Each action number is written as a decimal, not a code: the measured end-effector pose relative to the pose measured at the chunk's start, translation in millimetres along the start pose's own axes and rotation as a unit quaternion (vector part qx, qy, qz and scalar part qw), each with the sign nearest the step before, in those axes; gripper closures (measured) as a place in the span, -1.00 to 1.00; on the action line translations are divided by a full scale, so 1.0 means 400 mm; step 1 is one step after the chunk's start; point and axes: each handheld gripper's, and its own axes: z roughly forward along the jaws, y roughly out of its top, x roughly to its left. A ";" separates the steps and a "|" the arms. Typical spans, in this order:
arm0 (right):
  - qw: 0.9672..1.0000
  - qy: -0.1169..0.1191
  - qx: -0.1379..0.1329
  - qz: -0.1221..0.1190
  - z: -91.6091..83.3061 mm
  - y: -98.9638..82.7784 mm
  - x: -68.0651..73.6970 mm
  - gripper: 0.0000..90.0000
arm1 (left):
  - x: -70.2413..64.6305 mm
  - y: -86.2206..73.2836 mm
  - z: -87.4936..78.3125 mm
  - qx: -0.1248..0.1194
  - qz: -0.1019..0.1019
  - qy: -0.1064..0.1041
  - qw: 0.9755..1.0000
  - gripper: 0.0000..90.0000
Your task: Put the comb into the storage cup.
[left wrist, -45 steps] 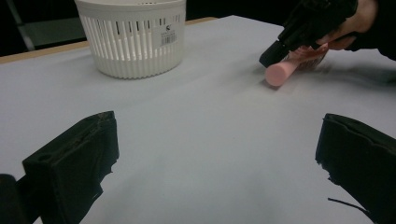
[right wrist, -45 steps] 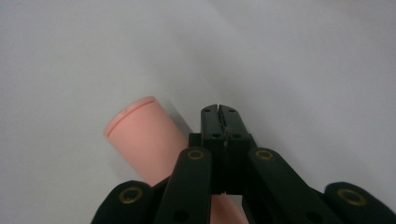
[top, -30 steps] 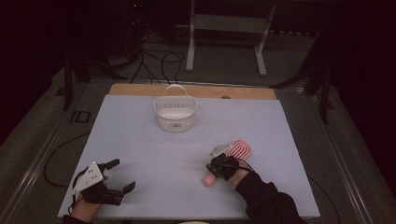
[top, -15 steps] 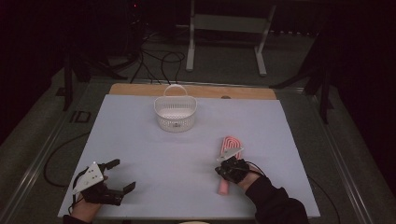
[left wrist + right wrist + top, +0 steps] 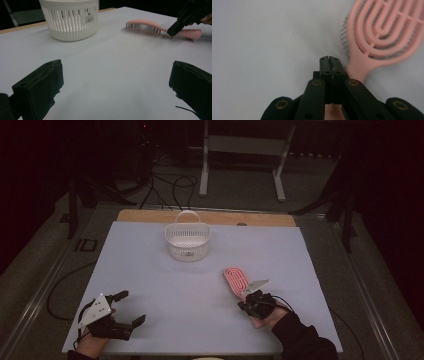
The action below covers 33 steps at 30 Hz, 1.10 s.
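A broad white table sheet (image 5: pixel 150 270) spreads out, a white slatted plastic basket (image 5: pixel 187 241) up at twelve o'clock. At four o'clock lies the pink vented plastic hairbrush (image 5: pixel 236 279), bristles down. The right gripper (image 5: pixel 329 59) sits above its handle, jaws pressed together and gripping nothing. Looks like a nudging step; next, open up and clamp the handle. The left gripper (image 5: pixel 131 307) idles at seven o'clock, jaws spread wide.

My jaws are matt black plastic with brass-coloured rivets, the hairbrush (image 5: pixel 384 37) beside them is smooth pink plastic with a slight sheen, the slotted basket (image 5: pixel 187 241) looks glossy white plastic, and the desk (image 5: pixel 150 285) cover is matt and pale.
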 end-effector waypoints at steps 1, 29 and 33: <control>1.000 0.000 0.001 -0.002 -0.002 -0.003 -0.003 1.00 | 0.000 0.000 0.000 0.001 0.000 0.000 1.000 -1.00; 1.000 -0.004 -0.005 -0.014 -0.045 -0.002 -0.016 1.00 | -0.001 0.000 0.000 0.001 0.000 0.000 1.000 -1.00; 1.000 -0.011 -0.003 -0.020 -0.056 0.002 -0.016 1.00 | 0.000 0.000 0.001 0.001 0.000 0.000 1.000 -1.00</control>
